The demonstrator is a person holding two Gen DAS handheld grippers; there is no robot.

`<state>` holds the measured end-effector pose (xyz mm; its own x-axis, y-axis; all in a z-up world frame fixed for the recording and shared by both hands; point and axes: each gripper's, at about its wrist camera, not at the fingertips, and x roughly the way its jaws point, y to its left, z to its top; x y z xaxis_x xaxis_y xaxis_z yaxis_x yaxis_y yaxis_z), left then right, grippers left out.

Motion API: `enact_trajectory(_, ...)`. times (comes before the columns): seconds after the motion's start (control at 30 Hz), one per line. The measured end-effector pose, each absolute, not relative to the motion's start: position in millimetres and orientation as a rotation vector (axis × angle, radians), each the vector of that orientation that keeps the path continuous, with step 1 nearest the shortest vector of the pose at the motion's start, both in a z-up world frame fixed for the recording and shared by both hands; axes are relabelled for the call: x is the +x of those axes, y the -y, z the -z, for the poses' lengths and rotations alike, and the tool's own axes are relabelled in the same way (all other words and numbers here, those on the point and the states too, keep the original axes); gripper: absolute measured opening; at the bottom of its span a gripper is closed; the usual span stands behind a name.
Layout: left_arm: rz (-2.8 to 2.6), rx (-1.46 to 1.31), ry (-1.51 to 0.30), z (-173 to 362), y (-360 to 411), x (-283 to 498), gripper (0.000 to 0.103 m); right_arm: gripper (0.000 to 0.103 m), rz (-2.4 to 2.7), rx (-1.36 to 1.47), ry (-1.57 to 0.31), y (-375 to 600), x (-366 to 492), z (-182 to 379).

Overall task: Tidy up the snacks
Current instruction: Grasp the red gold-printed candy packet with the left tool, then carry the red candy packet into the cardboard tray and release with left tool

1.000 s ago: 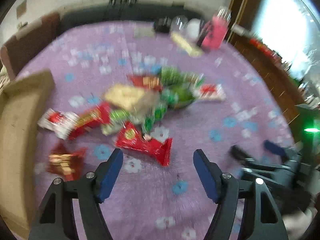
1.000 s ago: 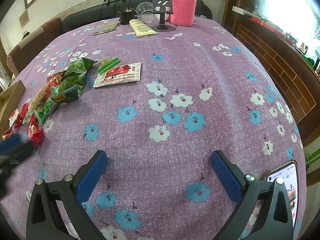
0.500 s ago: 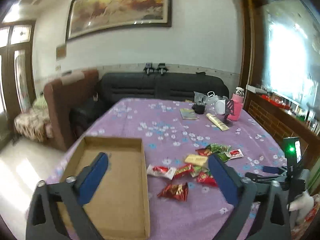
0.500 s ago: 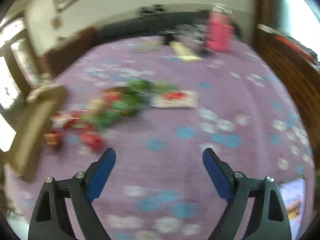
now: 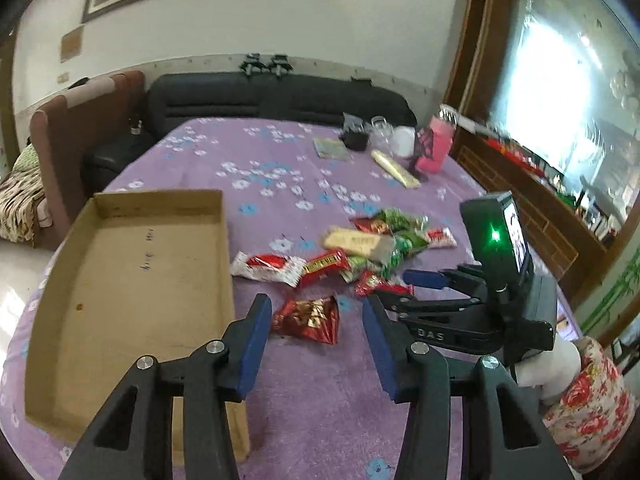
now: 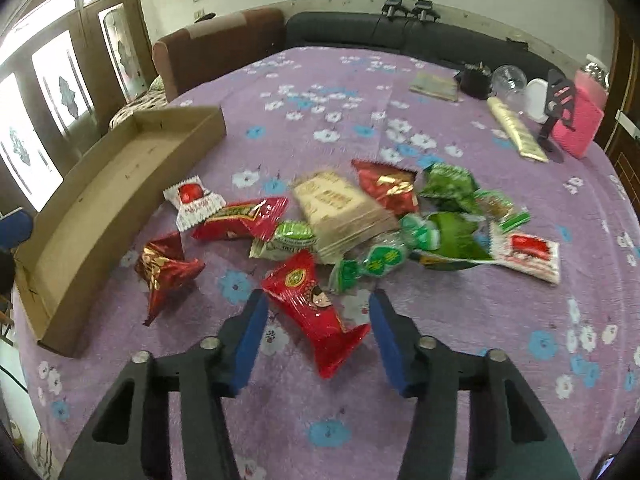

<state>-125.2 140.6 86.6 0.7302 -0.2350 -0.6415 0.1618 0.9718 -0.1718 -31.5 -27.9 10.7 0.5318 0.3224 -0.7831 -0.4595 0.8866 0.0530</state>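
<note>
While both jaws have just been narrowing, left gripper fingers apart above crumpled red packet, right gripper fingers apart around long red packet, both beside cardboard tray.

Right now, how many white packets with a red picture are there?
2. One white packet lies near the cardboard tray; the other white packet at the pile's right end. More may be buried.

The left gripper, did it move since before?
Yes. The left gripper pulled back from the snack pile; the cardboard box now shows fully. Its jaws have just been closing, empty.
</note>
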Motion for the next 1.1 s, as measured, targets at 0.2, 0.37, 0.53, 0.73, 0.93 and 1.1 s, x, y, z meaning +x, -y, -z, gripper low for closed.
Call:
enact_trajectory(0.2, 0.232, -0.041, -0.798, -66.1, -119.8, -98.9, 0.050, 0.026, -0.509, -0.129, -0.896, 31.7, -31.8, -4.4)
enact_trajectory(0.37, 0.198, 0.034, -0.841, -49.8, -106.4, -71.6, 0.050, 0.026, -0.516, -0.078, -0.895, 45.6, -34.0, -5.5)
enact_trajectory(0.53, 0.157, 0.131, -0.876, -32.0, -96.1, -55.2, 0.050, 0.026, -0.528, -0.023, -0.881, 58.8, -33.0, -13.2)
enact_trajectory(0.73, 0.163, 0.169, -0.932, -16.3, -97.1, -47.0, 0.053, 0.026, -0.526, 0.003, -0.873, 64.2, -31.6, -17.5)
enact_trajectory(0.93, 0.220, 0.137, -0.893, -21.9, -94.9, -59.9, 0.044, 0.026, -0.531, 0.000, -0.863, 62.9, -33.2, -18.7)
enact_trajectory(1.1, 0.235, 0.077, -0.823, -48.3, -99.5, -81.3, 0.043, 0.026, -0.549, 0.020, -0.841, 64.9, -35.3, -22.3)
